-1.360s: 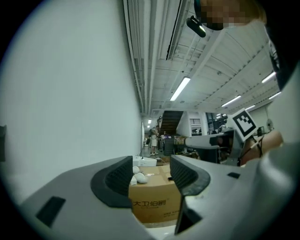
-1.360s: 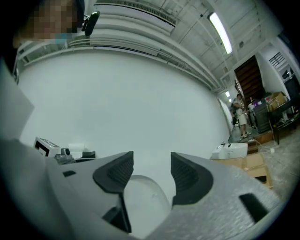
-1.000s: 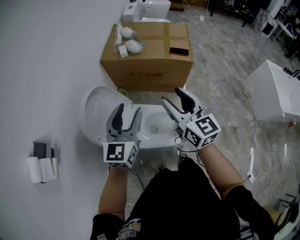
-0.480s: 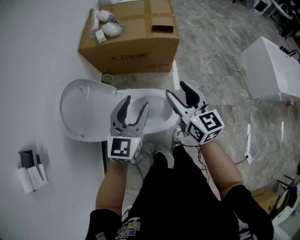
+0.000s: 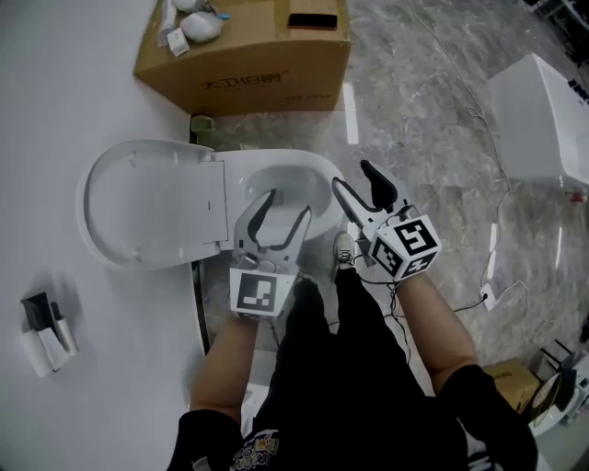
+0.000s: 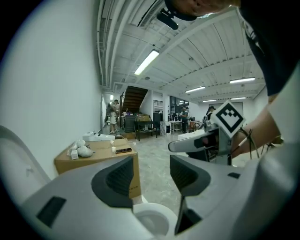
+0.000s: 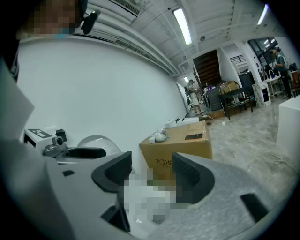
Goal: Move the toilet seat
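The white toilet seat and lid (image 5: 147, 202) stand raised against the wall at the left, leaving the bowl (image 5: 281, 179) uncovered. My left gripper (image 5: 287, 204) hovers open over the bowl's near rim, with nothing between its fingers. In the left gripper view the left gripper (image 6: 152, 173) points past the bowl (image 6: 150, 220). My right gripper (image 5: 352, 177) hangs just right of the bowl above the floor; its jaws are opening and hold nothing. The right gripper view shows the right gripper (image 7: 151, 174) facing the raised lid (image 7: 96, 140).
A cardboard box (image 5: 244, 46) with a phone (image 5: 313, 20) and white bundles on top stands past the toilet. A white cabinet (image 5: 543, 120) is at the right, with a cable (image 5: 488, 276) on the marble floor. A paper holder (image 5: 41, 336) hangs on the wall. My shoe (image 5: 342, 248) is beside the bowl.
The view has shifted so the toilet sits further left. Both grippers have drawn back from the hinge side toward the bowl's front. The right jaws stand slightly wider.
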`<state>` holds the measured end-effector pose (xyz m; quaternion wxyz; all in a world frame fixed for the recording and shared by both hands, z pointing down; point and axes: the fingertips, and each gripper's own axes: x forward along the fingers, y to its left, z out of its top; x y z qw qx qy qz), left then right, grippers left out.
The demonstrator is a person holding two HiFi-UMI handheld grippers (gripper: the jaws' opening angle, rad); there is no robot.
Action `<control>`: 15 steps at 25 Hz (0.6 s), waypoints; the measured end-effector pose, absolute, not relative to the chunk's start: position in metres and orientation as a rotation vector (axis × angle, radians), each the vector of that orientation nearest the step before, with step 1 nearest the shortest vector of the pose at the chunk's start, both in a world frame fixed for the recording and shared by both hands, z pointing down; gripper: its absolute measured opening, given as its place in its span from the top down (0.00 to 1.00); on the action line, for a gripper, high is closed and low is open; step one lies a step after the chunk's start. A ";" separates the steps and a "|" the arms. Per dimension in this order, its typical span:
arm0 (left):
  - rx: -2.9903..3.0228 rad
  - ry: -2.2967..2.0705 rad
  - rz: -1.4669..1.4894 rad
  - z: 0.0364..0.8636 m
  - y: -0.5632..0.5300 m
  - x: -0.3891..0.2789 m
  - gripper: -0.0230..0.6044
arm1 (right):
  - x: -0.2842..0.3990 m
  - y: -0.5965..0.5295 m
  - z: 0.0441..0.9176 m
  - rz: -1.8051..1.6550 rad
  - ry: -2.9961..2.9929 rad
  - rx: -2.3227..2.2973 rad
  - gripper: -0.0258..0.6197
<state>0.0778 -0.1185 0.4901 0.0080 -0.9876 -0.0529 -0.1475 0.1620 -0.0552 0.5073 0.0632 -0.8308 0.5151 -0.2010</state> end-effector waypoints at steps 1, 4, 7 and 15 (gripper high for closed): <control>-3.077 -0.174 -0.476 0.498 -0.113 0.081 0.59 | 0.165 -0.053 0.519 -0.633 1.552 -2.502 0.54; -3.066 -0.188 -0.528 0.527 -0.102 0.093 0.59 | 0.172 -0.049 0.555 -0.716 1.543 -2.475 0.53; -3.070 -0.196 -0.583 0.557 -0.096 0.099 0.59 | 0.174 -0.047 0.592 -0.796 1.534 -2.444 0.52; -3.084 -0.212 -0.704 0.627 -0.084 0.106 0.59 | 0.172 -0.046 0.682 -0.984 1.535 -2.393 0.51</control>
